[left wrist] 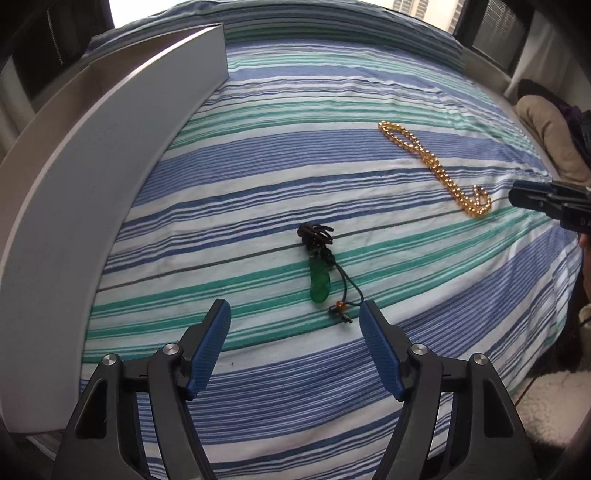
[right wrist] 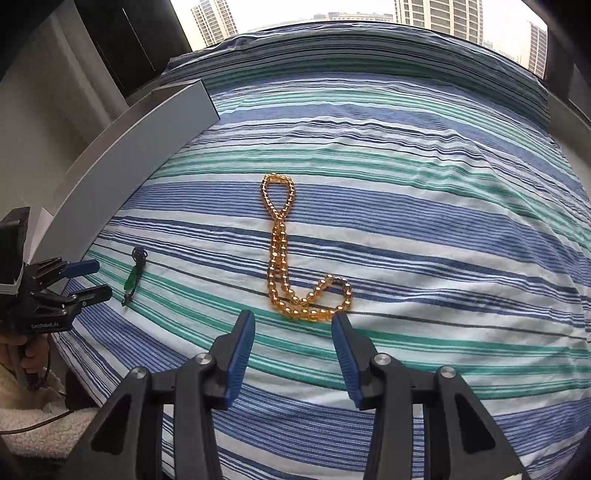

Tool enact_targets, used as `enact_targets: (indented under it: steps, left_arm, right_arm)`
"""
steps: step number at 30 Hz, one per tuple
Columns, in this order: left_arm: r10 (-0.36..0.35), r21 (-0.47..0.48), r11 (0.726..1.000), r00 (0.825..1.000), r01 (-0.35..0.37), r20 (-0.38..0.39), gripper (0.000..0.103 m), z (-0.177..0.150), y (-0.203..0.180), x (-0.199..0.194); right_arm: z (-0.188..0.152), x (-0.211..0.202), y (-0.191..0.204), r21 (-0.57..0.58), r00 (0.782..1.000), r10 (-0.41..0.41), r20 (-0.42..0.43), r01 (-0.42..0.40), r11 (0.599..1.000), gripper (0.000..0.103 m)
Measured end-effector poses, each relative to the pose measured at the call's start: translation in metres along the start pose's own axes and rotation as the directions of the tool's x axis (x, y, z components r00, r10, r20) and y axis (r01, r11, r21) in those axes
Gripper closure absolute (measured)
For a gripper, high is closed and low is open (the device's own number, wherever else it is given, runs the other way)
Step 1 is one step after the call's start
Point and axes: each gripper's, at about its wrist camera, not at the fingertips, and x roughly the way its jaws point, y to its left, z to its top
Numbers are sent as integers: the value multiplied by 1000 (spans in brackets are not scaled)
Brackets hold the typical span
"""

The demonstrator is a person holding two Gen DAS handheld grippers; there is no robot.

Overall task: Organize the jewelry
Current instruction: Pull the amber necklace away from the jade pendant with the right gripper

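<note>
On a striped bedsheet (left wrist: 258, 192), just ahead of the left gripper (left wrist: 295, 314), jaws wide apart and empty: a green pendant on black cord (left wrist: 318, 280), long axis pointing away between the fingers. Directly before the right gripper (right wrist: 293, 325), jaws partly apart, empty: a gold bead necklace (right wrist: 279, 251), likewise lengthwise. Alongside, left: a grey box (left wrist: 110, 155)

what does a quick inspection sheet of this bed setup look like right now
surface: striped sheet, lightly creased
job's things: gold bead necklace in a loose hook shape; green pendant on a bunched black cord; both lie apart
clutter: long grey box along the left edge
grippers: left gripper open, just short of the pendant; right gripper open, by the necklace's near end
cables: thin wire under the left hand
surroundings: window with tower blocks behind
</note>
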Motion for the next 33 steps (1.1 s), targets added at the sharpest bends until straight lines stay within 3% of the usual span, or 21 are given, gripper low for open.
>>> enact_targets:
  steps: [5, 9, 25, 29, 33]
  left_arm:
    - [-10, -8, 1000, 1000, 10, -6, 23, -2, -5, 3]
    - [21, 14, 1000, 1000, -21, 0, 23, 5, -18, 7]
    - [96, 17, 995, 995, -96, 9, 23, 9, -21, 8]
    - [62, -2, 998, 998, -62, -7, 23, 10, -16, 8]
    - [-8, -92, 996, 1000, 9, 7, 23, 13, 14, -3]
  right_arm:
    - [0, 1, 7, 1, 1000, 8, 9, -8, 1000, 58]
    - [-4, 10, 2, 21, 1000, -12, -26, 12, 1000, 58]
    - [-12, 5, -7, 50, 1000, -12, -26, 13, 999, 58]
    - [-12, 7, -4, 46, 999, -6, -33, 8, 999, 58]
    - [-1, 8, -11, 58, 999, 2, -36, 0, 998, 58]
